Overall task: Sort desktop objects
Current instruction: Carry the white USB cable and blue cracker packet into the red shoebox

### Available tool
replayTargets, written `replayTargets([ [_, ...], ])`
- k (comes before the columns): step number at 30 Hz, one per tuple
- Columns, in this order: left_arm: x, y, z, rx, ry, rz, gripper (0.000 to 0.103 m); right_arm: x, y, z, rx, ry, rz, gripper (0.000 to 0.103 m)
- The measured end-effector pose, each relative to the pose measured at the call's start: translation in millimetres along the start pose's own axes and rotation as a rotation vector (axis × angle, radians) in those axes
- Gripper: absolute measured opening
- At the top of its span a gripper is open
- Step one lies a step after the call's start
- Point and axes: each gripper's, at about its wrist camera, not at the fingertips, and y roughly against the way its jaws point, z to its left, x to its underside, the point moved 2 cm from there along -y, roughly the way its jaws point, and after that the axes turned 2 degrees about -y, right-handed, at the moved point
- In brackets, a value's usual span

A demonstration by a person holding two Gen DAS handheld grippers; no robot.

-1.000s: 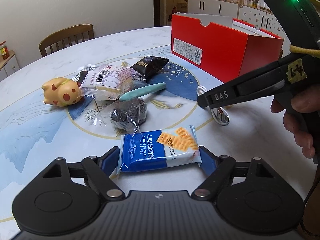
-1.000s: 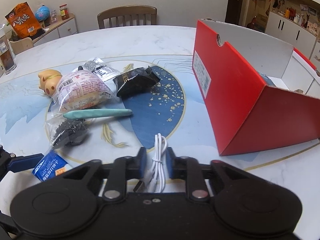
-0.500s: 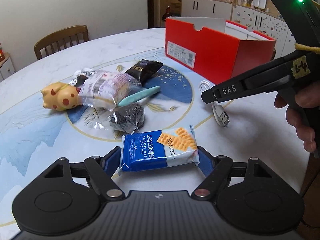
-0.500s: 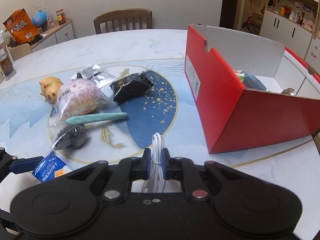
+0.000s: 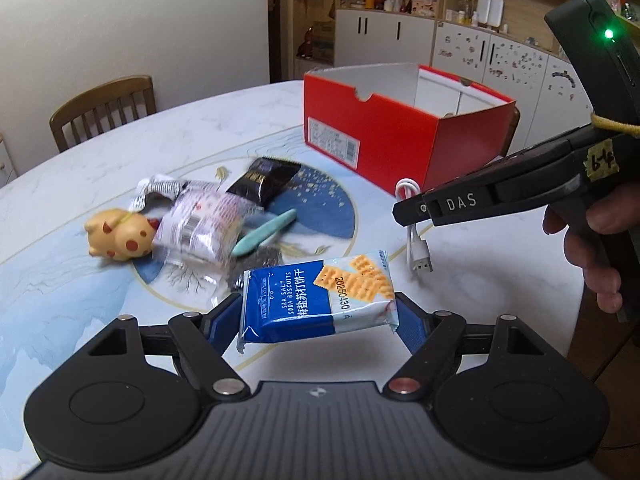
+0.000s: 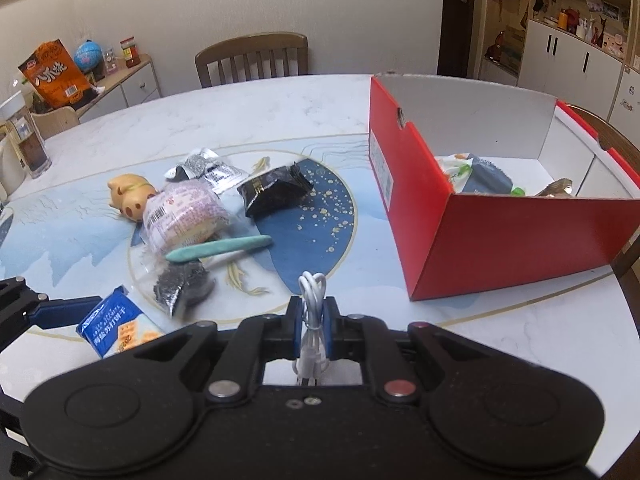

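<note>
The bun packet is smeared by motion in the left wrist view, and its print cannot be read. The dark mesh bag is mostly hidden behind the cracker packet. The contents of the red box are largely screened by its near wall. The cracker packet is partly covered by the right claw body in the right wrist view.

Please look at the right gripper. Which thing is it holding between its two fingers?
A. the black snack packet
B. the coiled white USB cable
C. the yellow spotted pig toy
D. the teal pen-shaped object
B: in the right wrist view the right gripper is shut on the white USB cable, whose loop sticks up between the blue pads, clear of the table.
</note>
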Motion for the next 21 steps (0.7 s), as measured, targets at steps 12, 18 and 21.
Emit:
replayTargets([
  [12, -27.4, 13.0, 1.8, 0.003, -0.040, -0.049, 0.079, -21.7, 35.0, -6.1, -0.002, -0.027, -0.070, 0.009],
  [18, -50.4, 17.3, -4.2, 0.013, -0.065, -0.085, 0.079, -34.8, 53.0, -20.2, 0.008, -0.061, -0.106, 0.009],
  [21, -63.2, 17.6, -9.7, 0.019, -0.083, -0.099, 0.079, -41.1, 61.6, -28.6, 0.015, -0.070, -0.118, 0.009],
])
